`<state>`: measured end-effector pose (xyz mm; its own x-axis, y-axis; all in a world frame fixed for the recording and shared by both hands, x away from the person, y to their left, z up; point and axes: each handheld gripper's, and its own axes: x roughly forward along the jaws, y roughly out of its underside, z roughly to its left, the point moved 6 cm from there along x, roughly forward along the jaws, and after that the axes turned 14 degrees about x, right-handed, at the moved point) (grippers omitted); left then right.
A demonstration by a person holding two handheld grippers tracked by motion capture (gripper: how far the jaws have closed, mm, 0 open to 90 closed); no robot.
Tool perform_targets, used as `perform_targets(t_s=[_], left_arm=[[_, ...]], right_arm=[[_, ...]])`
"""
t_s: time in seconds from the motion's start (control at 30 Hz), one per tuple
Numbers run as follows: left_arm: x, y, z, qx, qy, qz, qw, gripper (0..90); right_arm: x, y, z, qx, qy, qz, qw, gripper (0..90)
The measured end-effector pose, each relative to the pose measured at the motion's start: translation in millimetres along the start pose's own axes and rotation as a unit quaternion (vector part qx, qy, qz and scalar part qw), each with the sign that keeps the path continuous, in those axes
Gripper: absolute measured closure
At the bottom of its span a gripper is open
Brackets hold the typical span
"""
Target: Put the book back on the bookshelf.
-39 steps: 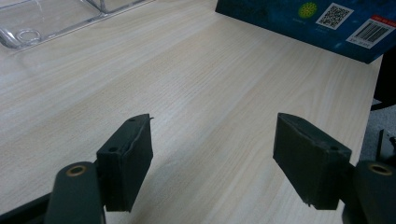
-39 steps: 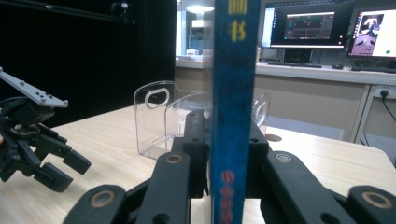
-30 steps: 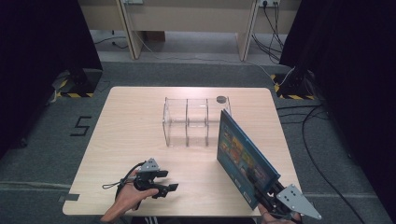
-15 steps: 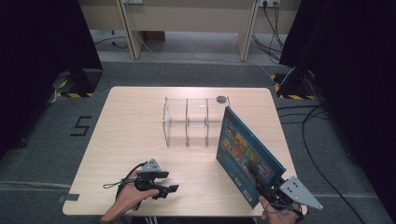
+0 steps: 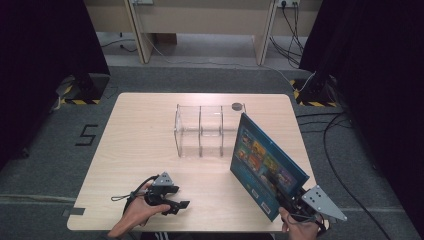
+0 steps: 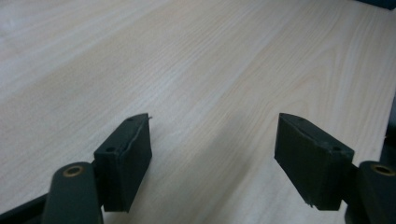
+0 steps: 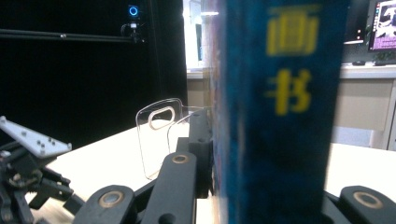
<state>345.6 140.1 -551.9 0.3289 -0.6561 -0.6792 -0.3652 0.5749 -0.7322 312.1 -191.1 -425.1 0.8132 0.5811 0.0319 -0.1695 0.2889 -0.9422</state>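
Book (image 5: 266,167): right gripper (image 5: 294,204) clamping its lower corner, tilting beside clear rack (image 5: 200,131); left gripper (image 5: 176,204) resting w/ jaws apart, nothing between.

One wooden desk (image 5: 150,130) carries one clear plastic rack (image 5: 200,131) with three compartments, one small dark round disc (image 5: 236,106) and one blue book (image 5: 265,165). Two tools are present: the left tool (image 5: 172,200) and the right tool (image 5: 292,200). Two hands show, one per tool.
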Motion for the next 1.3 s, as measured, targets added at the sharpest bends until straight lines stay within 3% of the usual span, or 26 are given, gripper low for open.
perform_targets(t_s=[0.07,0.1,0.13,0.23,0.37,0.87,1.3], left_arm=[[-1.0,1.1,1.5,0.003,-0.004,0.002,1.0,26.7],[-1.8,3.5,3.5,0.023,-0.015,0.002,0.9996,26.7],[-1.8,3.5,3.5,0.023,-0.015,0.002,0.9996,26.6],[-3.5,9.0,7.9,0.065,-0.045,0.009,0.9968,26.4],[-3.4,12.6,8.4,0.088,-0.058,0.004,0.9944,25.5],[-1.0,15.0,6.1,0.091,-0.061,-0.016,0.9939,18.6],[-4.7,18.3,9.3,0.098,-0.051,-0.016,0.9937,18.3]], right_arm=[[0.5,-1.7,-4.0,0.014,0.0,-0.005,0.9999,82.0],[0.7,-2.5,-5.0,0.018,0.0,-0.006,0.9998,82.1],[0.7,-2.5,-5.0,0.018,0.0,-0.006,0.9998,82.1],[3.2,-5.9,-6.9,0.021,0.003,-0.007,0.9997,82.4],[7.4,-8.3,-6.7,0.021,0.002,-0.006,0.9998,82.3],[23.9,-29.6,-5.5,0.015,0.011,-0.026,0.9995,82.4],[61.5,-37.8,-11.2,-0.001,0.034,-0.031,0.9989,82.4]])
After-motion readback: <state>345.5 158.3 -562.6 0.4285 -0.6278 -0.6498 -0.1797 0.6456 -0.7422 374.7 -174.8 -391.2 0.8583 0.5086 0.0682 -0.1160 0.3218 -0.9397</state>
